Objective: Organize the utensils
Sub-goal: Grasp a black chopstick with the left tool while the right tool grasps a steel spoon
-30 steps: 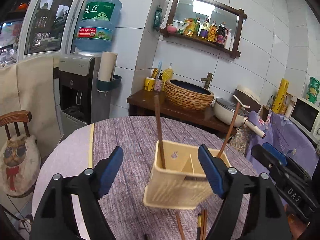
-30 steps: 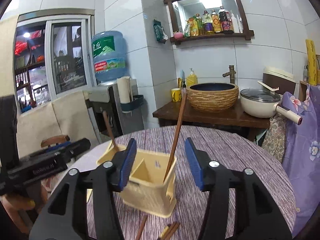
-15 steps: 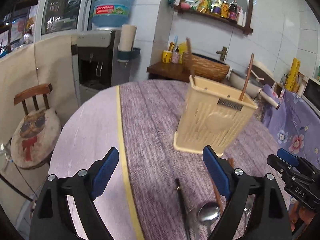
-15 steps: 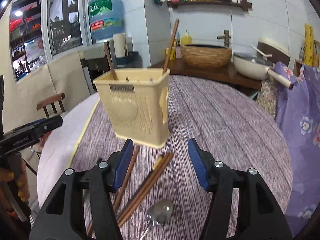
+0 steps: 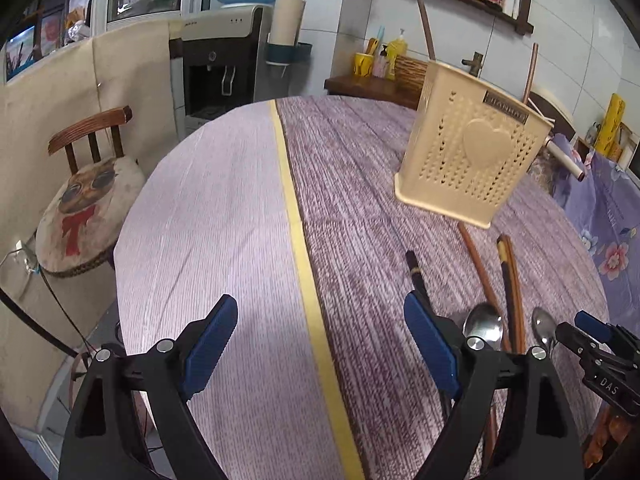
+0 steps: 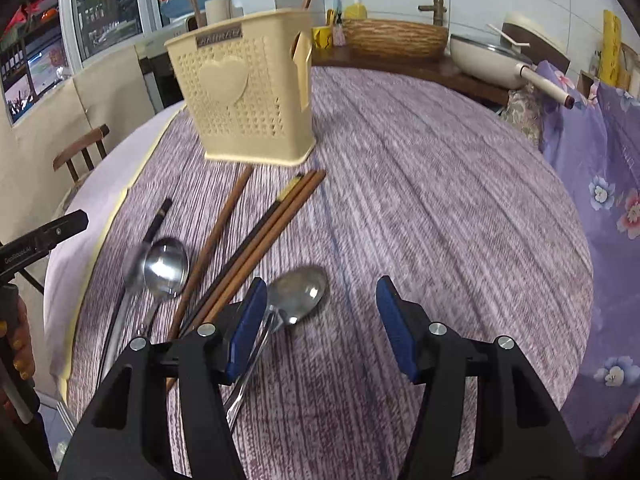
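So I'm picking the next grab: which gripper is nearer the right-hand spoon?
Right. The right gripper hangs open just above the spoon; the left gripper hangs open off to its left.

Left claw and right claw both spread wide, empty, low.

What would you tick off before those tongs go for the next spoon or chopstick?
1. Right tongs open and empty: ok.
2. Left tongs open and empty: ok.
3. Nearest spoon lies between the right tongs' tips: not ok, it sits by the left pad.
4. Utensil holder upright on the table: ok, with two chopsticks already standing in it.
5. Loose chopsticks clear of that spoon's handle: cannot tell, the tongs hide it.
6. Second spoon reachable: ok, though chopsticks lie close beside it.
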The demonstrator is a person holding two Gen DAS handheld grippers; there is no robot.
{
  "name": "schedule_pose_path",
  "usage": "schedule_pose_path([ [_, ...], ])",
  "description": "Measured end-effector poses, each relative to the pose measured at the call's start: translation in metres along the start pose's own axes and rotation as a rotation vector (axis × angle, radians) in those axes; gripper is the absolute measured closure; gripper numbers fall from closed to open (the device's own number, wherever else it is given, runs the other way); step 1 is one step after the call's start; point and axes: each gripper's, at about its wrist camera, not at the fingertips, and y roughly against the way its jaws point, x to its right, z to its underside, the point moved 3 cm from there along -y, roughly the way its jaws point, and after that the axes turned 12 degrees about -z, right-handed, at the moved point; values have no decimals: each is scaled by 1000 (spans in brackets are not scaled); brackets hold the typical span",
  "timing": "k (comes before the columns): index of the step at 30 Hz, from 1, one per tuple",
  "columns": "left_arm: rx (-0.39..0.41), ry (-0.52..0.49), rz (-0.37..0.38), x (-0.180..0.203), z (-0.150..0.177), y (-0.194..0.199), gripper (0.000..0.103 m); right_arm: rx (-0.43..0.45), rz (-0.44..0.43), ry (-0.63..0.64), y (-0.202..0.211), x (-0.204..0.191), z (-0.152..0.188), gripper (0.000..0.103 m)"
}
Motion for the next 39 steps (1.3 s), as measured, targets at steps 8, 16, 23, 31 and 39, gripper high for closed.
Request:
schedule_pose_path([
  [8, 11, -31, 4, 8, 5, 5, 20, -66, 18, 10, -15, -15, 10, 46],
  [16, -1, -27, 15, 11, 6, 4, 20, -75, 63, 21, -22, -14, 5, 46],
  [23, -4, -35, 13, 12, 5, 3, 20, -92, 42, 3, -28, -10, -1, 46],
  [31, -14, -46, 15, 17, 6, 1, 20, -101, 33, 9, -29, -8, -6, 58],
  [39, -18, -85, 37, 28, -1, -1, 20, -104, 13, 10, -28, -6, -6, 61],
])
